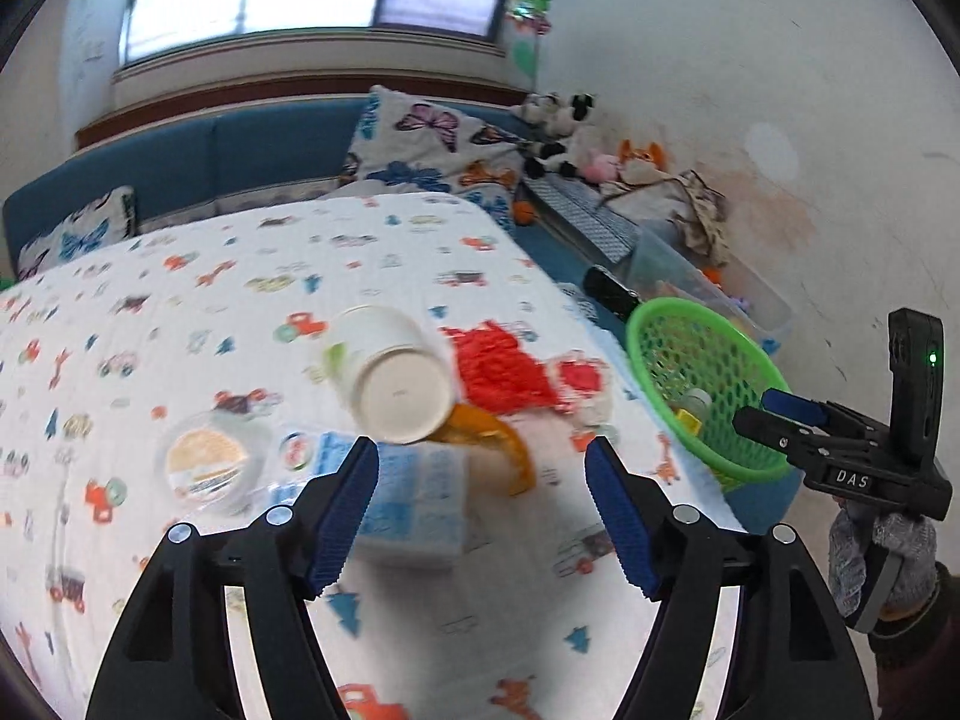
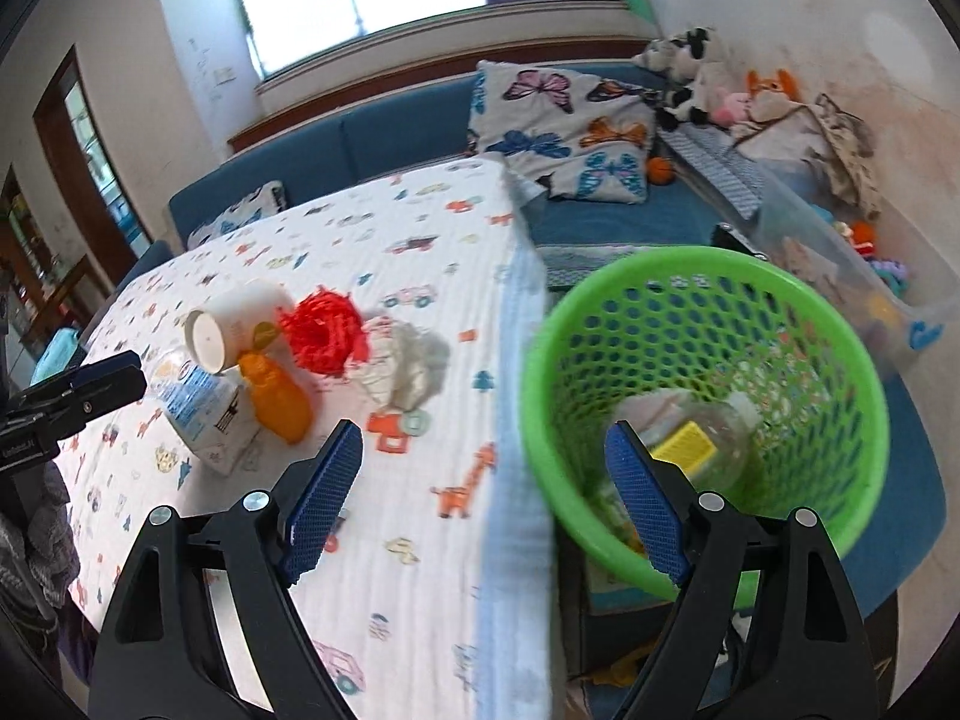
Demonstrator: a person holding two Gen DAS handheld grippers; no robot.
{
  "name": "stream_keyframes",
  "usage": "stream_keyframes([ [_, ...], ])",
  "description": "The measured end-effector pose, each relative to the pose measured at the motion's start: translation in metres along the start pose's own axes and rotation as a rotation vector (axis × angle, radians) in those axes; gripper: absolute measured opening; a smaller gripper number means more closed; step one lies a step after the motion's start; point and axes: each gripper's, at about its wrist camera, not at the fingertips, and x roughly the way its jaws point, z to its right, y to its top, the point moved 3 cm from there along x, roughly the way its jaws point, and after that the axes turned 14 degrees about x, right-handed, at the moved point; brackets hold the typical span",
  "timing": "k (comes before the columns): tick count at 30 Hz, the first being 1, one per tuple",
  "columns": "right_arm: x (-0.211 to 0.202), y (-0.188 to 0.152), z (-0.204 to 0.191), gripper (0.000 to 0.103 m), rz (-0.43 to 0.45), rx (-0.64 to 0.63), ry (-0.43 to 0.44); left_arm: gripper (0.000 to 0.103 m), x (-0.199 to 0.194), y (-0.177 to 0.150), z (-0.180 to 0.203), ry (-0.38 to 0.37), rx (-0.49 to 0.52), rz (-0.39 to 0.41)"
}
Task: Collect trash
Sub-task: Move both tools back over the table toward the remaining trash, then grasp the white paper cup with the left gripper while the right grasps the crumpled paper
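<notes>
Motion blur softened the print on the tabletop (image 1: pixel 180 312) cloth, the label on the white carton (image 1: pixel 414 498) could not be read, and the orange bottle (image 1: pixel 498 450) lay half hidden behind the tipped white cup (image 1: pixel 396 378). The trash sat clustered near the tabletop's right edge: cup, carton, bottle, a clear lidded tub (image 1: pixel 210 462), red shredded paper (image 1: pixel 498 366) and a crumpled white wad (image 2: pixel 408 366). Beyond that edge the green basket (image 2: pixel 840 324) held a clear bottle (image 2: pixel 720 438), while the left tongs (image 1: pixel 480 510) and right tongs (image 2: pixel 486 498) both stood spread and empty.
</notes>
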Motion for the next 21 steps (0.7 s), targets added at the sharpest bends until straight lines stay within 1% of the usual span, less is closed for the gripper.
stream_keyframes([
  [5, 0.017, -0.001, -0.016, 0.083, -0.025, -0.035, 0.016, 0.069, -0.005, -0.014, -0.024, 0.038, -0.055, -0.014],
  [13, 0.05, 0.003, -0.033, 0.082, -0.074, -0.068, 0.036, 0.07, -0.008, -0.026, -0.047, 0.046, -0.122, -0.017],
  [16, 0.062, 0.004, -0.039, 0.08, -0.092, -0.085, 0.041, 0.07, -0.008, -0.023, -0.053, 0.037, -0.136, -0.014],
  [21, 0.079, 0.005, -0.043, 0.077, -0.112, -0.093, 0.044, 0.073, -0.003, -0.005, -0.06, 0.03, -0.143, -0.018],
])
